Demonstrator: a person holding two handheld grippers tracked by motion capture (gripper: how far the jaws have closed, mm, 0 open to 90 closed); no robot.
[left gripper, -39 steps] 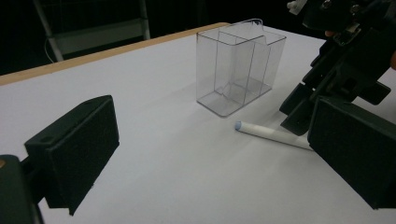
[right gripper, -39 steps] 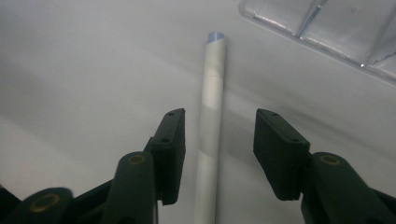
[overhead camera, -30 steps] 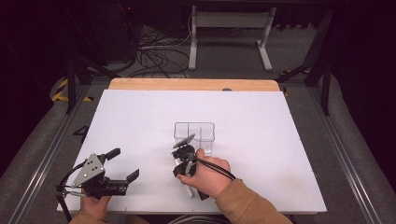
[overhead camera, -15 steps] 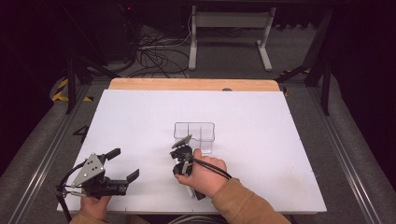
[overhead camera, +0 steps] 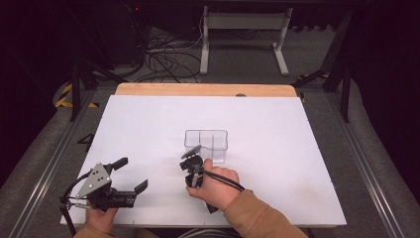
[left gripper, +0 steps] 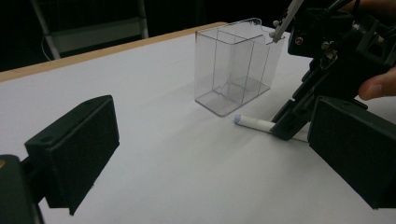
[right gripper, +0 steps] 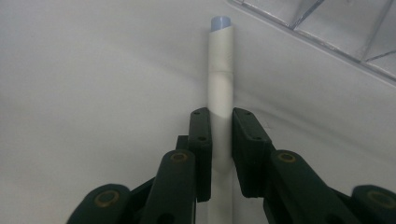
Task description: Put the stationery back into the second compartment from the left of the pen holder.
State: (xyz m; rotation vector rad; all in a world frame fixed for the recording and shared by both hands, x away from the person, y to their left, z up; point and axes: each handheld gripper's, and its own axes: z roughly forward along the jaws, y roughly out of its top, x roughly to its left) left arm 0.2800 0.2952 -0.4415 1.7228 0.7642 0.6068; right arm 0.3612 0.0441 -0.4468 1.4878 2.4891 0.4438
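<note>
A white pen with a pale blue tip lies on the white table, next to a clear two-compartment box. My right gripper is shut on the pen's barrel, its jaws pressing both sides. In the high view that right gripper sits just in front of the box, held by a hand in a tan sleeve. The left gripper view shows the pen flat on the table in front of the box. My left gripper rests open near the front left edge, with nothing between its jaws.
The clear box's corner lies close to the upper right of the pen. A wooden strip runs along the table's far edge. Beyond it on the floor are cables and a metal stand.
The right gripper has shifted very slightly toward the left by the box. The left gripper has stayed where it was.
</note>
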